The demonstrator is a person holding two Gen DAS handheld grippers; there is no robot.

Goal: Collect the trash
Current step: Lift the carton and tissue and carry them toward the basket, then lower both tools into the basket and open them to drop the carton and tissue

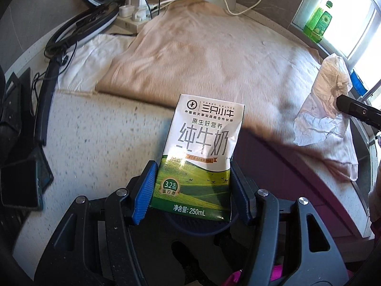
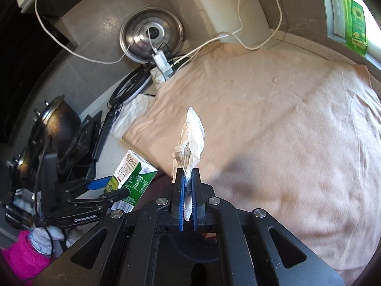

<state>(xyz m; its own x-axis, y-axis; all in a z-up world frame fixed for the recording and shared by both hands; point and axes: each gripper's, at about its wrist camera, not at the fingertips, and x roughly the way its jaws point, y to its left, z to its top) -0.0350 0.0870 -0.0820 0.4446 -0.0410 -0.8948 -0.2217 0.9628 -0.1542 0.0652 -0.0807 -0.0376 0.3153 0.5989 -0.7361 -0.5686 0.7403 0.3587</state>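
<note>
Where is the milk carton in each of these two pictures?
Left wrist view: milk carton, centre, upright between the left gripper's blue pads.
Right wrist view: milk carton, lower left, held by the left gripper.
Shared landmark: the green bottle at the window, upper right in both.

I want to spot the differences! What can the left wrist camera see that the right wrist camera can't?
Only the left wrist view shows the milk carton's front with its big printed letters, gripped in the left claw.

Only the right wrist view shows the black pot and the right claw shut on the crumpled paper.

Both show the carton, the paper, the beige cloth, the steel lid and the green bottle.
</note>
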